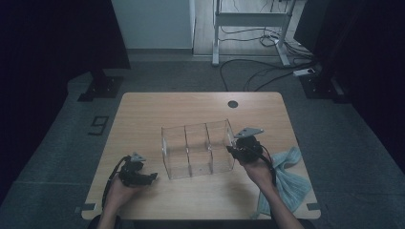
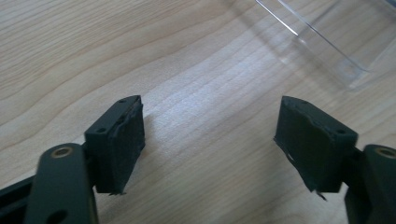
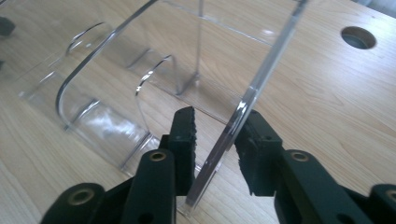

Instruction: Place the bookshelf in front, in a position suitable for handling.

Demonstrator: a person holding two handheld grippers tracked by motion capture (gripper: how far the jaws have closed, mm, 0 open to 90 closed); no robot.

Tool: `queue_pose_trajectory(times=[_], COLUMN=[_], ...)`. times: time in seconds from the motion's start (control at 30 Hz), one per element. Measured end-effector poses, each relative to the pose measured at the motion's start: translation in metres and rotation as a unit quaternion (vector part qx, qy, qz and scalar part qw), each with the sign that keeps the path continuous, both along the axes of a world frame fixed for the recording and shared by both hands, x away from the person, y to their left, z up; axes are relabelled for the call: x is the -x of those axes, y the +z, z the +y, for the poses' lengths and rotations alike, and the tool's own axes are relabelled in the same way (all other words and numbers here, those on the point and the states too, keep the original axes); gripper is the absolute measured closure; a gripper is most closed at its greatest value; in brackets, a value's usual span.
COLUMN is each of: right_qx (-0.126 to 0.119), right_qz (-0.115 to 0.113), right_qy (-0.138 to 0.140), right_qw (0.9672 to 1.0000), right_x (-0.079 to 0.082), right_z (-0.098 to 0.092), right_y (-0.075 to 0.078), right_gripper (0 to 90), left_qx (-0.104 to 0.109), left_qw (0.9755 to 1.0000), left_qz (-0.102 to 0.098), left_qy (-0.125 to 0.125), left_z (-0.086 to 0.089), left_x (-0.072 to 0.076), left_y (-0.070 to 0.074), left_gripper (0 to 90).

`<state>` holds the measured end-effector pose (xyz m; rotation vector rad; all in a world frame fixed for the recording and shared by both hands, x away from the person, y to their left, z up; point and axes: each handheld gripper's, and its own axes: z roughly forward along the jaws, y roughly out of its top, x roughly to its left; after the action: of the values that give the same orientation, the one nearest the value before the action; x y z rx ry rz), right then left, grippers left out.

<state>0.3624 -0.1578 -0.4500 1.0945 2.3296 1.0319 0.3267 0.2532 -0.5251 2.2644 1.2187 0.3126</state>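
Two jaws of the right gripper [image 3: 215, 140] straddle the near end wall of the clear acrylic organizer [image 1: 197, 149] at the table's [image 1: 143, 109] centre, narrowed around it though a sliver of gap remains on one side. The left gripper [image 2: 210, 140], lower left in the high view, rests released beside it. The grasp looks almost made; any lifting or shifting remains.

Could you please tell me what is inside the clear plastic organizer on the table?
The clear organizer looks empty: through its walls and dividers you see just the wooden table. The right gripper straddles its side wall. The corner beneath that gripper is hidden in the high view.
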Motion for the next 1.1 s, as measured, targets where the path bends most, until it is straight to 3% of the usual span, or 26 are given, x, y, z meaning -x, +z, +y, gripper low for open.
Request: queue_pose_trajectory(times=[0.2, 0.47, 0.6, 0.7, 0.77, 0.8, 0.97, 1.1], right_qx=[-0.007, -0.024, -0.037, -0.04, -0.038, -0.038, -0.035, -0.03], right_qz=[0.002, -0.002, 0.002, 0.002, 0.0, 0.001, 0.0, 0.0], right_qy=[-0.019, -0.031, -0.026, -0.024, -0.022, -0.02, -0.016, -0.008], right_qw=[0.9998, 0.9992, 0.999, 0.9989, 0.999, 0.9991, 0.9993, 0.9995], right_x=[0.001, 0.001, 0.0, -0.002, -0.002, -0.003, -0.005, -0.007], right_z=[-0.014, -0.026, -0.031, -0.031, -0.031, -0.031, -0.027, -0.022], right_y=[0.0, -0.003, -0.003, -0.004, -0.004, -0.004, -0.004, -0.003], right_gripper=[75.3, 79.1, 79.4, 80.3, 80.9, 81.3, 82.6, 83.5], left_qx=[0.015, 0.038, 0.061, 0.071, 0.07, 0.059, 0.055, 0.063], left_qw=[0.9999, 0.9988, 0.998, 0.9972, 0.9971, 0.9974, 0.9969, 0.9938], left_qz=[0.006, -0.015, -0.001, -0.013, -0.022, -0.032, -0.044, -0.072], left_qy=[-0.007, -0.027, -0.019, -0.017, -0.021, -0.027, -0.037, -0.057], left_z=[0.001, -0.001, -0.003, -0.004, -0.004, -0.006, -0.012, -0.018], left_x=[0.0, 0.003, 0.003, 0.004, 0.005, 0.007, 0.01, 0.017], left_y=[0.003, 0.007, 0.01, 0.013, 0.014, 0.015, 0.021, 0.035], left_gripper=[24.6, 25.3, 25.8, 24.6, 24.2, 23.7, 19.8, 21.3])
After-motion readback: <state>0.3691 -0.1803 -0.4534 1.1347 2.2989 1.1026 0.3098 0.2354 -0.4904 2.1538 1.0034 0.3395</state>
